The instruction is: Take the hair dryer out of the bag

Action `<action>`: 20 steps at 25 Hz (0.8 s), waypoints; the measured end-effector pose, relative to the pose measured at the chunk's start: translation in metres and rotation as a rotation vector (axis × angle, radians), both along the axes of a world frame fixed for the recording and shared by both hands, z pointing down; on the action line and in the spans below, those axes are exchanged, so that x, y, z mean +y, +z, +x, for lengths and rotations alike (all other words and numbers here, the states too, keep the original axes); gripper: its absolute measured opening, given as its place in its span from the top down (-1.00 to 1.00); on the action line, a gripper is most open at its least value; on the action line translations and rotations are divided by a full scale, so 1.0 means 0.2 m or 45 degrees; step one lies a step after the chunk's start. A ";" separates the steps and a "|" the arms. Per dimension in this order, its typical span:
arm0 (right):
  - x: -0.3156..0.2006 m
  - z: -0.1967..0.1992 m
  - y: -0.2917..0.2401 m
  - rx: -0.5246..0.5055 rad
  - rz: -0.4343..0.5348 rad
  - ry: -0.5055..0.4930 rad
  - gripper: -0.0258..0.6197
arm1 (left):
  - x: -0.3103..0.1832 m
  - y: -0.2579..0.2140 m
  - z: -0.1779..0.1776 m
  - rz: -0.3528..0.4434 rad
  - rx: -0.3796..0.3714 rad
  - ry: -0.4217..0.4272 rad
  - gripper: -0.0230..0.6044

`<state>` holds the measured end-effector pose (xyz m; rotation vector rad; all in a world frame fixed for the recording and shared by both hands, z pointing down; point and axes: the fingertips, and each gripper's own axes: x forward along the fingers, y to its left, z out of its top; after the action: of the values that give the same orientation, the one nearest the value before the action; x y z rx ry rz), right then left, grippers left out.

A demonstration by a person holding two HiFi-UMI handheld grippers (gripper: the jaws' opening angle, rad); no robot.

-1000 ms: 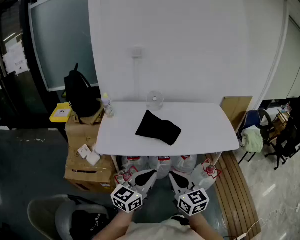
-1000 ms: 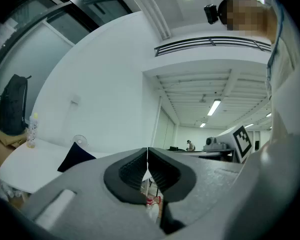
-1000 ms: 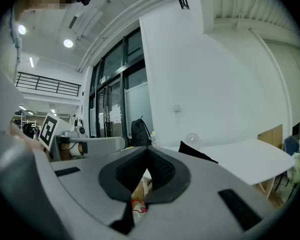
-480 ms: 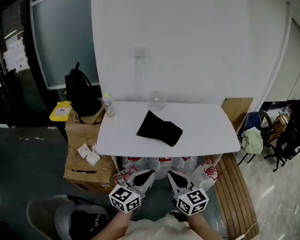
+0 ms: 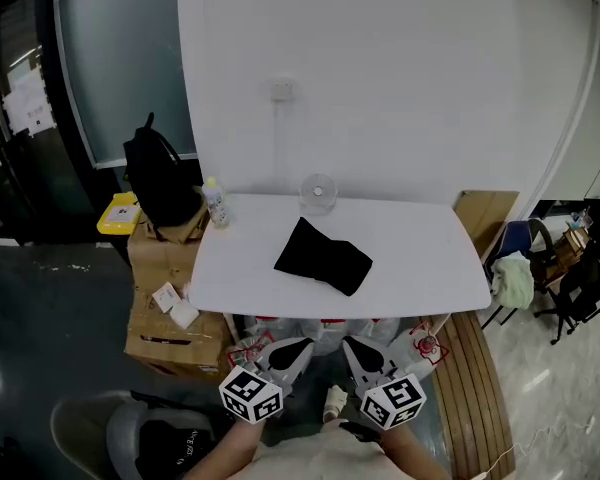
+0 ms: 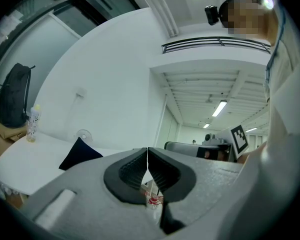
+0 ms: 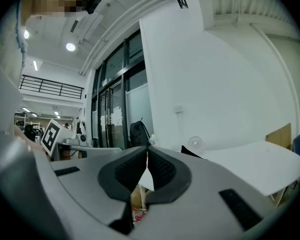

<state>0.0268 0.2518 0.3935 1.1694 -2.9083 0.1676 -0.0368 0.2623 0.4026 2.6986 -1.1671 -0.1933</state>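
A black bag (image 5: 322,256) is lying flat near the middle of a white table (image 5: 420,258), its cloth creased and one corner pointing toward the back wall. It is showing as a dark wedge in the left gripper view (image 6: 79,154) and as a sliver behind the jaws in the right gripper view (image 7: 189,152). The hair dryer is not showing in any view; the dark cloth is hiding whatever is inside the bag.

The left gripper (image 5: 292,350) and the right gripper (image 5: 358,353) are hovering side by side in front of the table's near edge, well apart from the bag. Both are pointing level toward it. Each one's jaws are pressing together with nothing between them (image 6: 148,151) (image 7: 148,151). The person's arms are getting cut off at the bottom of the head view.

A small fan (image 5: 318,191) is standing at the table's back edge and a bottle (image 5: 216,206) is standing at its left rear corner. Wrapped packs of bottles (image 5: 320,328) are sitting under the table, partly hidden by the top. To the left, a black backpack (image 5: 160,178) is resting on stacked cardboard boxes (image 5: 165,318), against a glass wall. A wooden bench (image 5: 480,388) is running along the right side, with office chairs (image 5: 580,278) beyond it.
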 end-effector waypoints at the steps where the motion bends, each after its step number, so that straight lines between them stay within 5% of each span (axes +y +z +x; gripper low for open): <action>1: -0.05 0.02 0.01 -0.001 -0.009 0.000 0.86 | -0.05 0.01 0.00 -0.009 -0.002 -0.006 0.89; 20: -1.14 0.16 0.06 0.024 -0.104 -0.132 0.86 | -1.13 0.02 0.20 -0.087 -0.027 -0.087 0.89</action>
<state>0.0591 0.0241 0.4062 1.0011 -2.9060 0.2705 0.0035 0.0353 0.4063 2.6101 -1.2496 -0.1319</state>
